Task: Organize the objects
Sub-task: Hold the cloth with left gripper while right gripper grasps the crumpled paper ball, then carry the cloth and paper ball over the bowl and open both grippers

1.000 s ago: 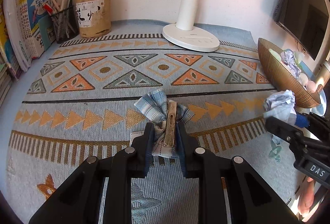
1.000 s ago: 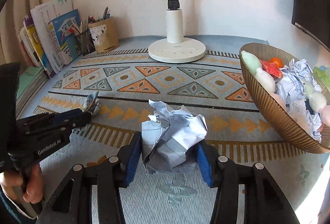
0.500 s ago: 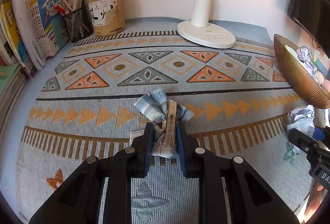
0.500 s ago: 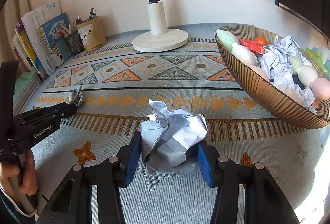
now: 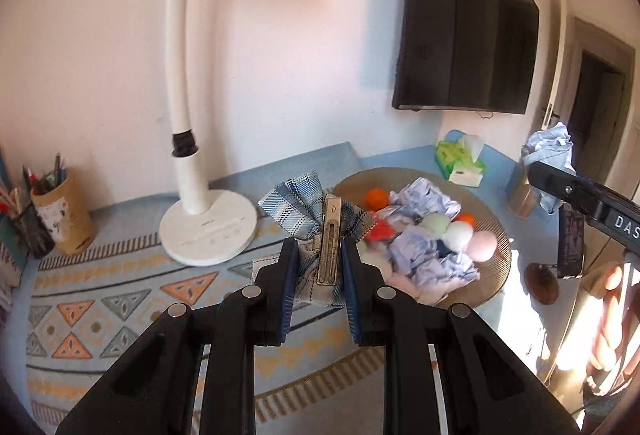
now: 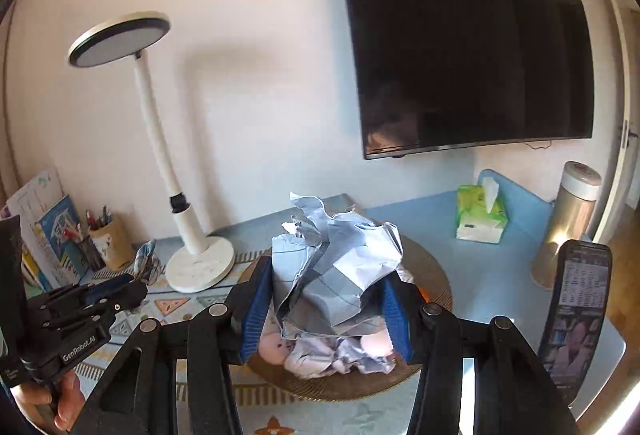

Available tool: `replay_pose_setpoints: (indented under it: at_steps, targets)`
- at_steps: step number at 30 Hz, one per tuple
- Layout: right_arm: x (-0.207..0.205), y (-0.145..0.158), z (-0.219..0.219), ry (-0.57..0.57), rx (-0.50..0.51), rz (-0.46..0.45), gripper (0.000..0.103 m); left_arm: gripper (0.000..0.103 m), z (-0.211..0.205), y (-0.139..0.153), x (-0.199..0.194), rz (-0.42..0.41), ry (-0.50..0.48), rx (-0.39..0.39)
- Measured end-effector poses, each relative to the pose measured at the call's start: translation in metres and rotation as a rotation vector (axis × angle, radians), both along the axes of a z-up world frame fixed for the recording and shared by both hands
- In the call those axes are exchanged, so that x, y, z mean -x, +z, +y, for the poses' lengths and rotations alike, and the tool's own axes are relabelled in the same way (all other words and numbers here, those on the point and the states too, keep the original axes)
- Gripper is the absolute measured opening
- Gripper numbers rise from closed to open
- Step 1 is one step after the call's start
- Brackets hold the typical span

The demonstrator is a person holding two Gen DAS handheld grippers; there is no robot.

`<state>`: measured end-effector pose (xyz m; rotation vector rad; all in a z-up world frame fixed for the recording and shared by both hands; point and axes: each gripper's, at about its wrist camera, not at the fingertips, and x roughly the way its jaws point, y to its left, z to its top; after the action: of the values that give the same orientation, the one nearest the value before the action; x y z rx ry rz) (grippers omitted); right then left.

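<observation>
clamped in the left gripper (image 5: 319, 267), a plaid hair clip (image 5: 320, 227) is held beside the brown bowl (image 5: 496, 235), while crumpled paper (image 6: 332, 267) is pinched over it by the right gripper (image 6: 326, 301), presumably for dropping in.

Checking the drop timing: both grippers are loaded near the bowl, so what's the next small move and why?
Probably lower the right gripper a little and release. It is shut on the crumpled paper, which hangs right over the brown bowl, already holding paper wads and balls. The left gripper, shut on the plaid bow clip, looks short of the bowl, so it goes second.
</observation>
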<state>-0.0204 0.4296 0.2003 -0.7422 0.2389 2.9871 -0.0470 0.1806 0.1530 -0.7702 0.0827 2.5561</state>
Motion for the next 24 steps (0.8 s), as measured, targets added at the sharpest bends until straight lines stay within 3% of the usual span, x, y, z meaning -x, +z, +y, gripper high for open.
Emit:
replay_pose_setpoints:
  at_steps: [3, 7, 9, 10, 11, 12, 14, 20, 24]
  targets:
    - [0.034, -0.009, 0.037, -0.056, 0.075, -0.069, 0.049, 0.019, 0.043, 0.006, 0.03, -0.018, -0.051, -0.008]
    - [0.065, -0.034, 0.061, -0.052, 0.117, -0.148, 0.053, 0.021, 0.086, -0.01, 0.063, -0.082, -0.1, -0.036]
    - [0.074, -0.047, 0.066, -0.024, 0.131, -0.193, 0.063, 0.035, 0.099, -0.02, 0.072, -0.101, -0.11, -0.037]
    - [0.075, -0.051, 0.068, -0.023, 0.133, -0.199, 0.068, 0.035, 0.102, -0.024, 0.076, -0.108, -0.101, -0.04]
    - [0.074, -0.055, 0.07, -0.028, 0.131, -0.2, 0.068, 0.042, 0.104, -0.029, 0.078, -0.121, -0.093, -0.037]
    - [0.073, -0.056, 0.071, -0.029, 0.13, -0.202, 0.068, 0.059, 0.105, -0.033, 0.079, -0.139, -0.089, -0.036]
    - [0.067, -0.059, 0.073, -0.02, 0.147, -0.201, 0.068, 0.078, 0.096, -0.038, 0.076, -0.156, -0.091, -0.073]
    - [0.046, -0.053, 0.063, 0.025, 0.193, -0.178, 0.068, 0.079, 0.048, -0.025, 0.048, -0.135, -0.056, -0.126]
    - [0.029, -0.03, 0.019, 0.113, 0.177, -0.123, 0.071, 0.085, -0.009, -0.002, 0.019, -0.06, 0.035, -0.139]
